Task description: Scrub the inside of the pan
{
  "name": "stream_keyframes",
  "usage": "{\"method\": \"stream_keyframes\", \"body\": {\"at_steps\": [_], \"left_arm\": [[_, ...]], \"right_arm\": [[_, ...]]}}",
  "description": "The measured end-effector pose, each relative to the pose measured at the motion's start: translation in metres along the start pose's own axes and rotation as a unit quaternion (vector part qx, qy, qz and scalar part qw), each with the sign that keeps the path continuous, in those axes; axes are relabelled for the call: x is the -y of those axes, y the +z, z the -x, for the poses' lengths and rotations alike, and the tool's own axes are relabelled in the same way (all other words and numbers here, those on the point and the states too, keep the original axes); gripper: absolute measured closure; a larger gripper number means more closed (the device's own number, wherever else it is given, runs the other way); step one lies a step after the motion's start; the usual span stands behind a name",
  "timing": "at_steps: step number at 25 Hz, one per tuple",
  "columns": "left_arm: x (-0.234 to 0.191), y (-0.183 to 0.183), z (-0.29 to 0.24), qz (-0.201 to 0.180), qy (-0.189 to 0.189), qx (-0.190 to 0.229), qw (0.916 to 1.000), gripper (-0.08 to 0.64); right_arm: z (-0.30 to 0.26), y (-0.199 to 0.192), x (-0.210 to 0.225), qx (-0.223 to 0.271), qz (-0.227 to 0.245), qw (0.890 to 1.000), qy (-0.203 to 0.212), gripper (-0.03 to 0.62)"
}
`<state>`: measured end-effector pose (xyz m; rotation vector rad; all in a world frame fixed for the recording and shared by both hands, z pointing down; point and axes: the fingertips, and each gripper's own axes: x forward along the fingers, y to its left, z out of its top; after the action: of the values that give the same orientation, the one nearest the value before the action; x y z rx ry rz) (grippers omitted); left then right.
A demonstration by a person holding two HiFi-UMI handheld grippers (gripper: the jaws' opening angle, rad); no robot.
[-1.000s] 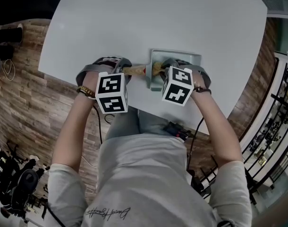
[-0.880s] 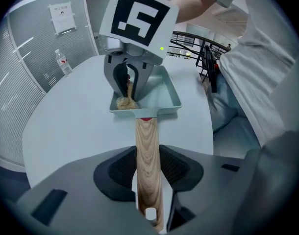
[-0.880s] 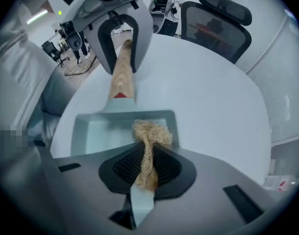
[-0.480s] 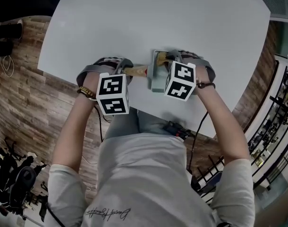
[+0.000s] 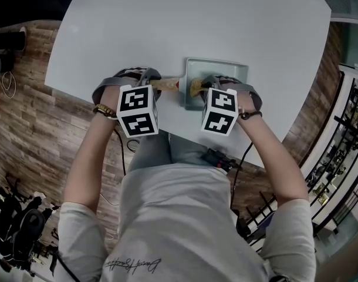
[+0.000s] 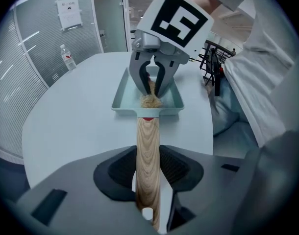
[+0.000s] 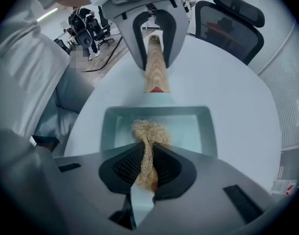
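The pale grey surface [image 5: 167,28], rounded at its corners, stood on a wood-plank floor [image 5: 26,128]. A square, shallow, pale green pan [image 5: 223,72] lay flat on it, near the edge closest to the person and right of the middle. Its wooden handle [image 5: 165,86] ran out over the surface toward the head view's left.

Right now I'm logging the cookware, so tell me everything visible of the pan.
The pan is shallow and rectangular, pale grey-green, with low walls and a flat rim. Its light wooden handle, red collar at the joint, hole at the end, is clamped in the left gripper. It lies flat on the white table; the tan fibrous scrubber in the right gripper rests inside, by the handle-side wall.
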<state>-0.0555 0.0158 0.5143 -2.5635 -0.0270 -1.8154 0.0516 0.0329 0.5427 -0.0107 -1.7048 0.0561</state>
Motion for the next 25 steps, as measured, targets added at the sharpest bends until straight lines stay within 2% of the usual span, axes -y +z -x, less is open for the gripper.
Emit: {"method": "stream_keyframes", "body": {"at_steps": [7,11,15,22,25], "left_arm": [[0.0,-0.002,0.0,-0.003,0.001,-0.004,1.0,0.41],[-0.001,-0.004,0.0,-0.011,-0.001,-0.009,0.9999,0.41],[0.001,-0.004,0.0,-0.031,-0.008,-0.017,0.9994,0.41],[0.002,-0.002,0.0,-0.042,-0.009,-0.022,0.9988,0.41],[0.001,-0.004,0.0,-0.043,-0.01,-0.02,0.9988,0.41]], "right_arm": [[-0.001,-0.003,-0.039,-0.009,0.004,0.998,0.064,0.526],[-0.001,-0.002,-0.041,-0.007,0.004,0.997,0.07,0.526],[-0.001,-0.005,-0.027,0.0,-0.006,0.999,0.04,0.525],[0.001,-0.018,0.045,-0.007,-0.037,0.999,-0.039,0.525],[0.001,-0.018,0.061,-0.013,-0.019,0.997,-0.075,0.523]]}}
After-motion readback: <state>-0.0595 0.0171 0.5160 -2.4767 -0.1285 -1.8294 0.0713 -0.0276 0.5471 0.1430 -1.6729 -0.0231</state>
